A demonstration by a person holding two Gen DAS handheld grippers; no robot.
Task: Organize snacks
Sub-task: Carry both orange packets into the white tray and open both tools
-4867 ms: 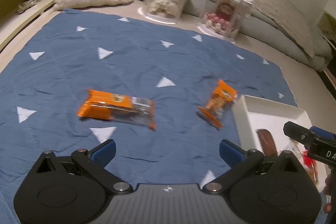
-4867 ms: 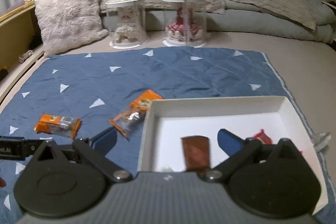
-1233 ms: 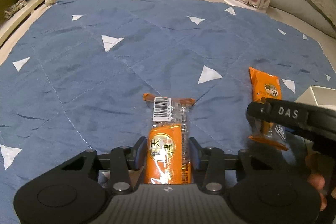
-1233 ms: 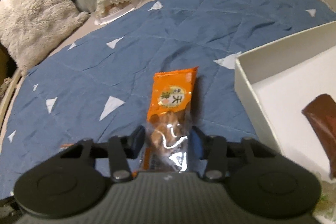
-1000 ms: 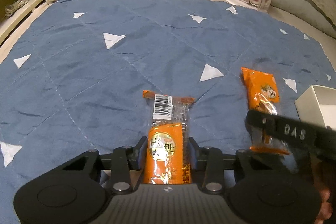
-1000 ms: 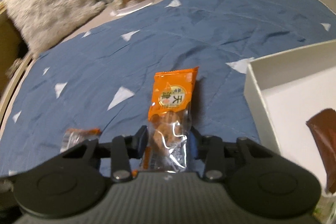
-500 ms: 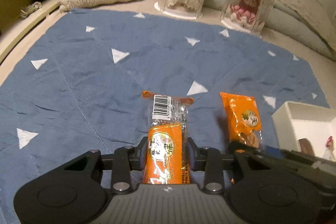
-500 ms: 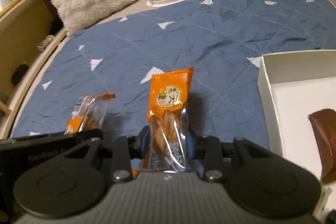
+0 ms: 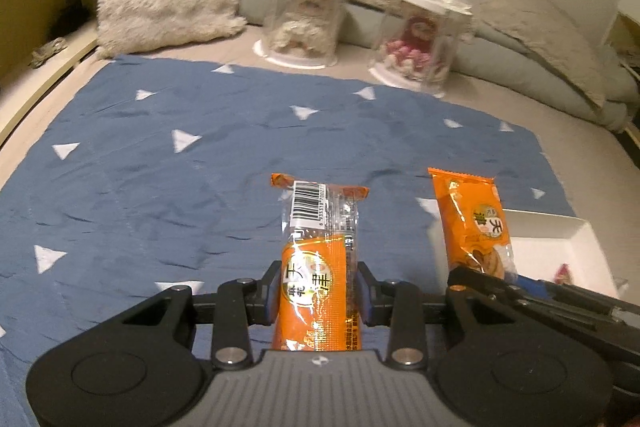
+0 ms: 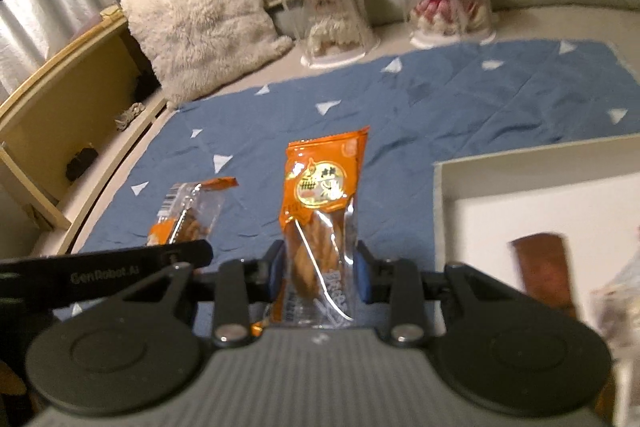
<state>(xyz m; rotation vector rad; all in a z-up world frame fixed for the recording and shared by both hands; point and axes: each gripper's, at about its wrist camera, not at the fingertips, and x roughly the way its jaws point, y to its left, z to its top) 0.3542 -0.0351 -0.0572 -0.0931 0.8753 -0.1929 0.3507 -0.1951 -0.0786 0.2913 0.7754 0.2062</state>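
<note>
Left gripper pinches the barcode packet, right gripper pinches the orange packet. Both are lifted left of the white box, probably headed in

Both grippers, left and right, look black, grey-ribbed, silver-screwed, with seemingly blue pads.

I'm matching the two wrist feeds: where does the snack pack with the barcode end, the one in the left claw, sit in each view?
Left wrist: barcode snack pack at bottom centre, clamped in the left claw, barcode end pointing away.
Right wrist: same pack at left of centre, above the left claw's black finger.
Shared landmark: the white tray, to the right in both.
</note>
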